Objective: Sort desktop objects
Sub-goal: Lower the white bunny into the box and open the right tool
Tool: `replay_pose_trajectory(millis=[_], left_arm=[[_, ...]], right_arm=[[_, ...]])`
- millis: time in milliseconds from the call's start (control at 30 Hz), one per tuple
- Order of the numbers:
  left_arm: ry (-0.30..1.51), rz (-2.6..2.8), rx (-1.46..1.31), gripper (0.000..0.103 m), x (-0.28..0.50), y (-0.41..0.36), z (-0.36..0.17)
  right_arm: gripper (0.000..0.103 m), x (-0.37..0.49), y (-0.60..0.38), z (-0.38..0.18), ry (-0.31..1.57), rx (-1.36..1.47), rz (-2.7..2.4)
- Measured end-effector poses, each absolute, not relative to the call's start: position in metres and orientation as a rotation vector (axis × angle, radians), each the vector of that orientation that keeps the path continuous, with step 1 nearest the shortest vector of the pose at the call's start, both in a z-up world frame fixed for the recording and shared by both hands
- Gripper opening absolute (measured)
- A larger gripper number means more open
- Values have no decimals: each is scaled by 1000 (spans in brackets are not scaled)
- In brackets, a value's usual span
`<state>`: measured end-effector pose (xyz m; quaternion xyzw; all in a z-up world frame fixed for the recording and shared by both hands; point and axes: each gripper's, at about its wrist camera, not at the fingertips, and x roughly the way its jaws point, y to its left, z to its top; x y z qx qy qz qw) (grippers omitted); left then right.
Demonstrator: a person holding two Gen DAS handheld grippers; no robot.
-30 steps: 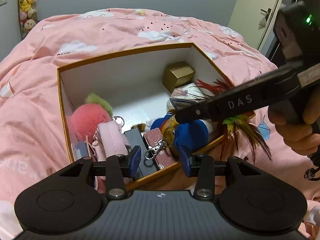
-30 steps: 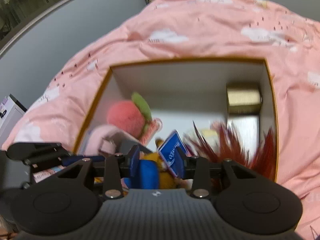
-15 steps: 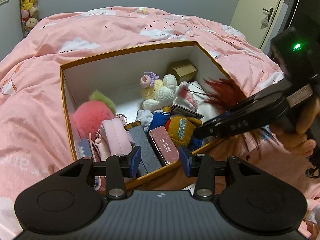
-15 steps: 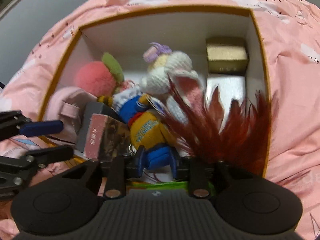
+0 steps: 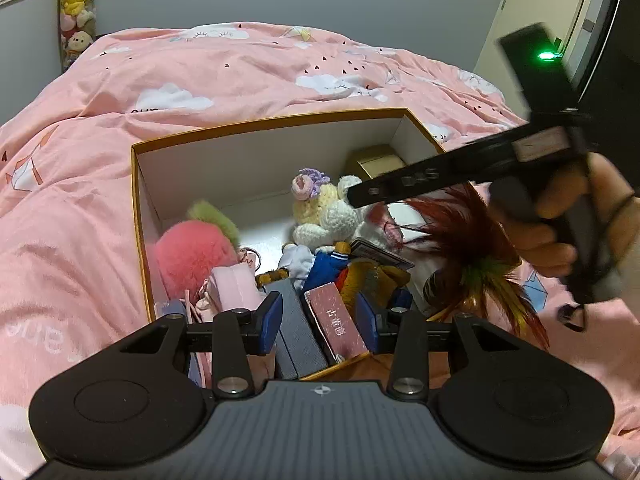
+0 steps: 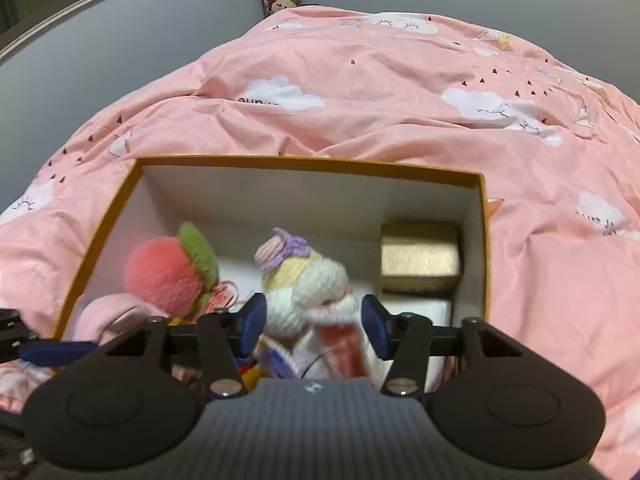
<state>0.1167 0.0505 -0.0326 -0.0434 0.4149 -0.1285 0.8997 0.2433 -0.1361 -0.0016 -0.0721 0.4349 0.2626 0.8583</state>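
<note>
An orange-rimmed white box [image 5: 136, 184] sits on the pink duvet, holding a pink fluffy peach [image 5: 192, 256], a crochet bunny [image 5: 320, 208], a gold box [image 5: 376, 162], a blue-and-yellow doll [image 5: 360, 276] and a pink printed case [image 5: 336, 320]. A red feathered toy [image 5: 468, 248] lies over the box's right rim. My left gripper [image 5: 319, 322] hovers over the near rim, its jaws closing slightly, nothing pressed. My right gripper [image 6: 313, 322] hangs above the box, jaws opening, the bunny [image 6: 312, 280] showing beyond them untouched. A hand [image 5: 560, 236] holds it.
The pink duvet [image 5: 240, 72] with cloud prints spreads all around the box. A dark grey case [image 5: 296, 332] and a pink pouch [image 5: 232, 288] crowd the box's near corner. Plush toys [image 5: 78, 4] hang on the far wall, and a door [image 5: 532, 12] stands at the right.
The right gripper drew back out of the box toward the right and up, and its jaws went from shut to open. The feathered toy now rests at the right rim. The left gripper stayed put.
</note>
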Motion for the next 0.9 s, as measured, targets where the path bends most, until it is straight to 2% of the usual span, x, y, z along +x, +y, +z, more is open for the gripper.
replay_pose_trajectory(millis=[133, 167, 300, 600, 700, 900], left_arm=[[861, -269, -91, 47, 118, 50, -34], [862, -270, -94, 47, 118, 50, -35], [873, -271, -105, 47, 120, 52, -39], [886, -278, -119, 46, 123, 52, -47], [891, -274, -120, 43, 124, 53, -49], [888, -276, -116, 42, 123, 52, -50]], right_arm=[[65, 261, -131, -19, 973, -128, 542], [69, 265, -132, -23, 988, -109, 542], [69, 273, -139, -37, 1100, 14, 545], [63, 269, -152, -39, 1232, 123, 467], [62, 267, -152, -37, 1265, 129, 440], [56, 256, -158, -38, 1293, 128, 416]])
